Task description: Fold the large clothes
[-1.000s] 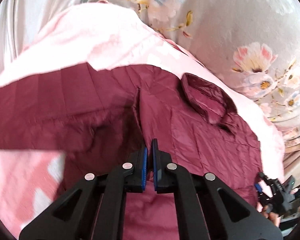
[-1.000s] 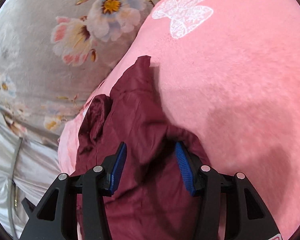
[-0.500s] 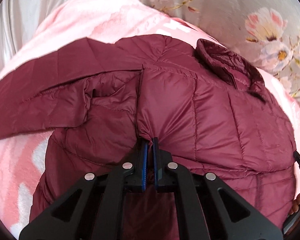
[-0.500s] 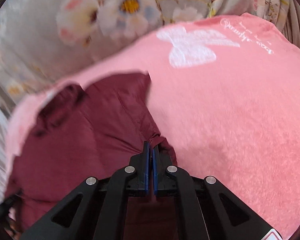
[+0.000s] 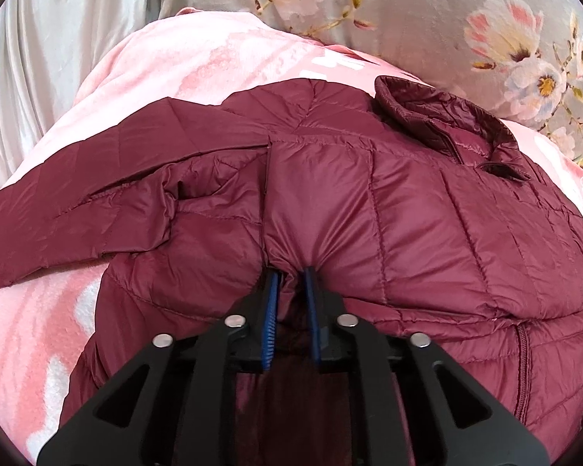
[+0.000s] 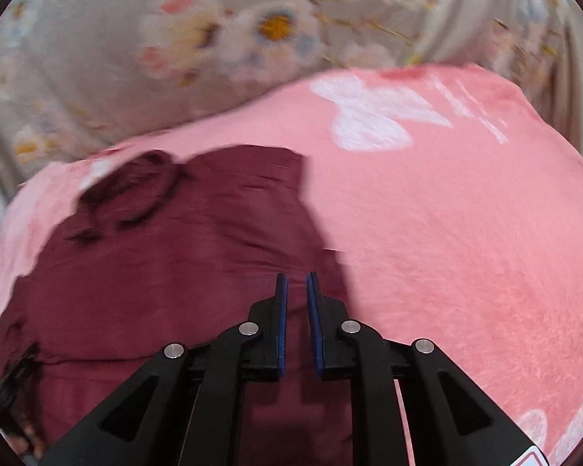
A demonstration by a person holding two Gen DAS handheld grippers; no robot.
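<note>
A maroon quilted puffer jacket (image 5: pixel 408 225) lies front up on a pink blanket (image 5: pixel 198 62), collar (image 5: pixel 439 116) at the far right, one sleeve (image 5: pixel 77 202) stretched left. My left gripper (image 5: pixel 290 272) has its jaws slightly parted with a pinch of jacket fabric between the blue pads. In the blurred right wrist view the jacket (image 6: pixel 155 264) fills the left half. My right gripper (image 6: pixel 296 276) hovers over its right edge, jaws a little apart, nothing between them.
A grey floral bedspread (image 5: pixel 427 11) lies beyond the blanket; it also shows in the right wrist view (image 6: pixel 136 46). A pale curtain (image 5: pixel 50 39) hangs at the far left. The pink blanket (image 6: pixel 466 233) with a white butterfly print spreads right of the jacket.
Both grippers were shut on the jacket half a second ago. The right one has let go and pulled back. The left one's jaws have parted slightly, fabric still between them.
</note>
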